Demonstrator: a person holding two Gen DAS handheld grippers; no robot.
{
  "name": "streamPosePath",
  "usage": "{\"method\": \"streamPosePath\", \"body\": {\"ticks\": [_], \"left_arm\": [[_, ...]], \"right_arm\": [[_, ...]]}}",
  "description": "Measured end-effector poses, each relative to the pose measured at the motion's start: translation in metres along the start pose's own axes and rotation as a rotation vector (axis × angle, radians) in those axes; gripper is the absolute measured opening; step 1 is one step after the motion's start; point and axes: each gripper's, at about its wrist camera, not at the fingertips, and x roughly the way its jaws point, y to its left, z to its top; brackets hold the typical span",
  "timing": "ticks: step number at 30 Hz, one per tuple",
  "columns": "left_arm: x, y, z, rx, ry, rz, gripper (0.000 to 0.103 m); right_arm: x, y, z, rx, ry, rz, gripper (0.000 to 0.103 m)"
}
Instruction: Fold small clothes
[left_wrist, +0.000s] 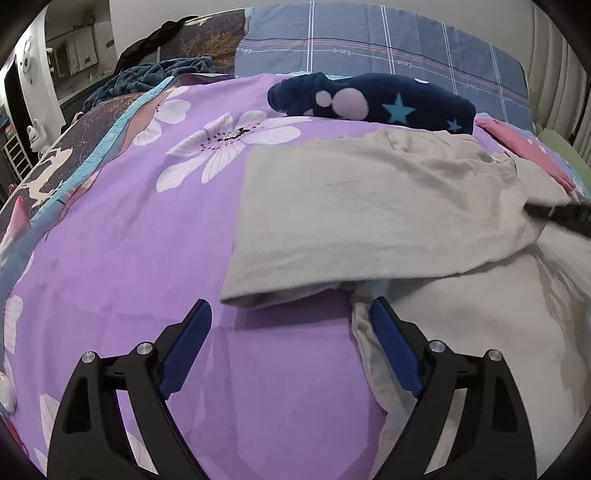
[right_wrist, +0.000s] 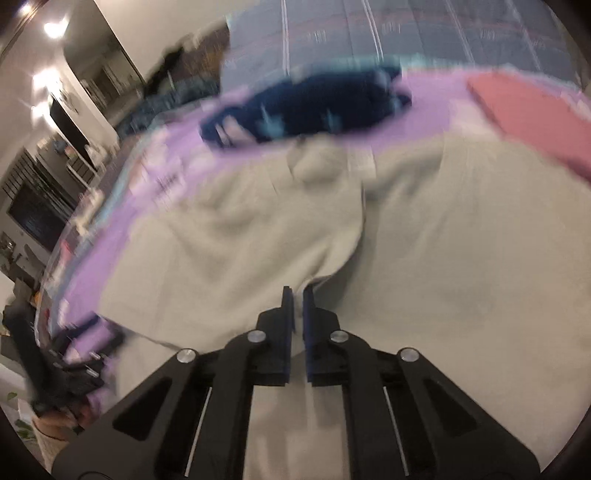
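Observation:
A pale grey garment (left_wrist: 351, 206) lies on the purple flowered bedspread (left_wrist: 129, 240), one leg stretched to the left and partly lifted. My left gripper (left_wrist: 290, 314) is open and empty, just in front of the leg's hem; its right finger (left_wrist: 391, 343) touches the cloth's lower part. My right gripper (right_wrist: 298, 291) is shut on a fold of the grey garment (right_wrist: 240, 251) and pulls it up; that view is blurred. The right gripper's tip also shows in the left wrist view (left_wrist: 554, 216) at the right edge, holding the cloth.
A dark blue garment with stars and dots (left_wrist: 373, 101) lies behind the grey one. A grey checked pillow (left_wrist: 388, 48) is at the back, a pink cloth (left_wrist: 524, 147) at the right, and a blue blanket (left_wrist: 147, 77) at the back left.

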Motion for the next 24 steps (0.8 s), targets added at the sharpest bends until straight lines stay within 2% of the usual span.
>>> {"method": "streamPosePath", "body": {"ticks": [2,4,7,9,11,13,15,16,17,21,24], "left_arm": [[-0.003,0.0,-0.002,0.002,-0.005,-0.005,0.088],[-0.006,0.0,-0.004,0.006,-0.007,-0.008,0.088],[-0.008,-0.001,-0.007,0.015,-0.012,-0.013,0.089],[-0.006,-0.002,-0.008,0.012,-0.007,-0.012,0.09],[-0.004,-0.002,-0.008,0.004,0.002,-0.016,0.09],[-0.003,-0.003,-0.006,-0.001,0.002,-0.019,0.09],[-0.004,-0.006,-0.005,0.009,0.002,-0.022,0.09],[-0.003,-0.007,-0.004,0.016,0.003,-0.022,0.09],[-0.002,-0.008,-0.004,0.022,0.004,-0.023,0.09],[0.006,-0.008,0.002,0.002,0.018,-0.035,0.09],[0.01,-0.009,0.007,-0.014,0.022,-0.033,0.09]], "right_arm": [[-0.035,0.0,0.008,-0.016,-0.115,-0.046,0.001],[-0.056,-0.008,0.012,-0.015,-0.16,-0.066,0.001],[-0.075,-0.035,0.003,-0.023,-0.171,-0.207,0.001],[-0.069,-0.058,-0.006,0.026,-0.115,-0.228,0.001],[-0.058,-0.088,-0.019,0.128,-0.039,-0.192,0.003],[-0.053,-0.104,-0.029,0.184,0.001,-0.197,0.009],[-0.05,-0.112,-0.034,0.219,0.005,-0.195,0.029],[-0.05,-0.113,-0.035,0.23,-0.003,-0.186,0.044],[-0.049,-0.114,-0.031,0.24,-0.018,-0.156,0.052],[-0.034,-0.115,-0.008,0.235,-0.006,-0.082,0.062],[-0.015,-0.124,0.008,0.316,0.035,0.06,0.066]]}}
